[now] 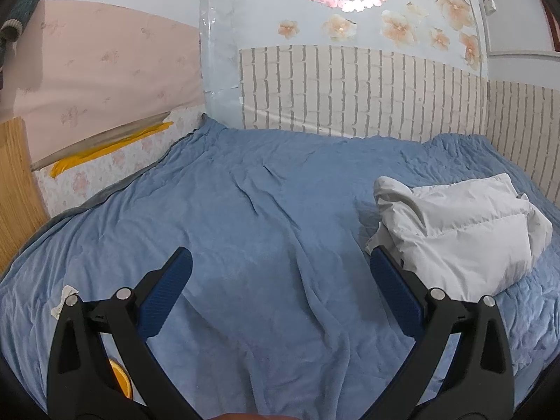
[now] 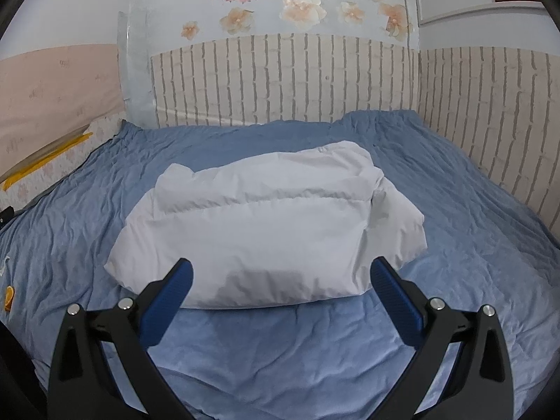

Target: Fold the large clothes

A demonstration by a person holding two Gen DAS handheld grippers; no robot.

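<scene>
Right gripper (image 2: 280, 273) (fingers spread, empty) faces the folded white jacket (image 2: 266, 224); left gripper (image 1: 280, 269), likewise spread, sees mostly blue blanket (image 1: 245, 227).

One garment, one blanket, two grippers — the countable lot.
A single folded white puffy jacket (image 2: 266, 224) lies on one blue blanket (image 2: 280, 350); each gripper — left gripper (image 1: 280, 273), right gripper (image 2: 280, 276) — shows two blue-padded fingers, spread apart.
</scene>
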